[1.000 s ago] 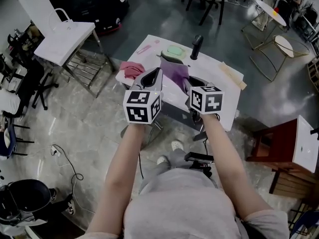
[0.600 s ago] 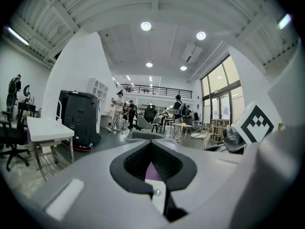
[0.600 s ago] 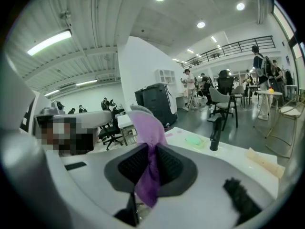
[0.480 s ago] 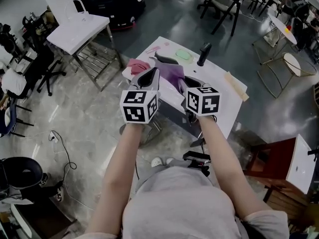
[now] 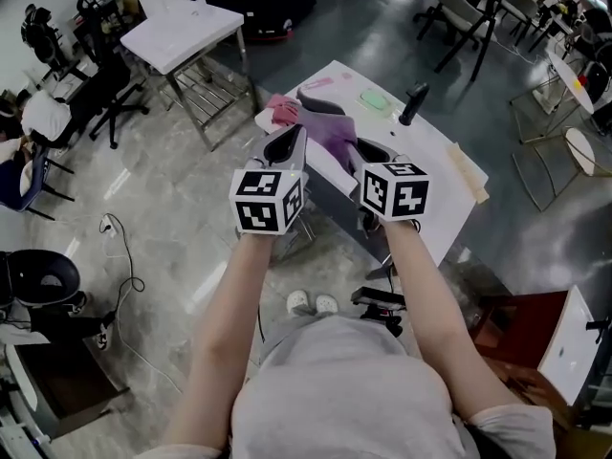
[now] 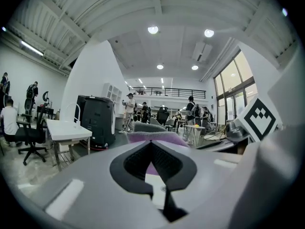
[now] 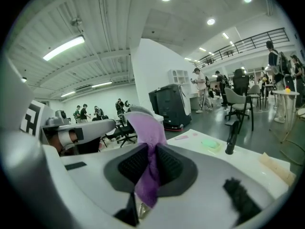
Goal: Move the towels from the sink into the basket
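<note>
A purple towel hangs stretched between my two grippers, above the near edge of the white sink table. My left gripper is shut on its left end; the towel shows just past the closed jaws. My right gripper is shut on the other end, and purple cloth runs down between its pads. A pink towel lies on the table's far left corner. The dark sink is mostly hidden behind the grippers. I cannot make out a basket.
On the table stand a black faucet, a green pad, a dark grey object and a wooden strip. A white side table is at the back left. Chairs, floor cables and a black bin surround me.
Both grippers keep their hold on the purple towel and stay at the same height. The head view has swung, so the sink table now sits further right and the side table nearer the middle.
</note>
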Tool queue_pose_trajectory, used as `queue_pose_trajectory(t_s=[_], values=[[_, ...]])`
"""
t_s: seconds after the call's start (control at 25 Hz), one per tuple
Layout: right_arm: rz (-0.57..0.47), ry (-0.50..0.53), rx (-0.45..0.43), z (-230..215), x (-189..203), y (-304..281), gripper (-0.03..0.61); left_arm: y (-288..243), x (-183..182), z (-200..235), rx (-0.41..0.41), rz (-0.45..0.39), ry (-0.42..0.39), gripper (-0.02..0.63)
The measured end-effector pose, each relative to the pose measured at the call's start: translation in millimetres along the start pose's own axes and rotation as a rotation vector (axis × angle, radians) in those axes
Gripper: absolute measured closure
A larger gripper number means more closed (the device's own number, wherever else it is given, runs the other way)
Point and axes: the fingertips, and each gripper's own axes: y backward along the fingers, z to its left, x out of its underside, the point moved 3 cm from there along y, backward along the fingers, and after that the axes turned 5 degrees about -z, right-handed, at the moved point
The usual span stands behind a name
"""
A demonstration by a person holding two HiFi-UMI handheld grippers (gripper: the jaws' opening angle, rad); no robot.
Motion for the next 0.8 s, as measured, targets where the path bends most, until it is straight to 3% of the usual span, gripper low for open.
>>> queue_pose_trajectory(t_s=[0.36,0.8], values=[[0.015,-0.006,-0.095,35.1,7.0,-11.3,0.518,41.1,1.1,23.3,-0.112,-0.023,0.006,0.607],[0.093,-0.011,-0.175,69.4,37.9,-41.7,0.518,80.1,33.3,59.3,-0.226,0.018,0.059,0.607]])
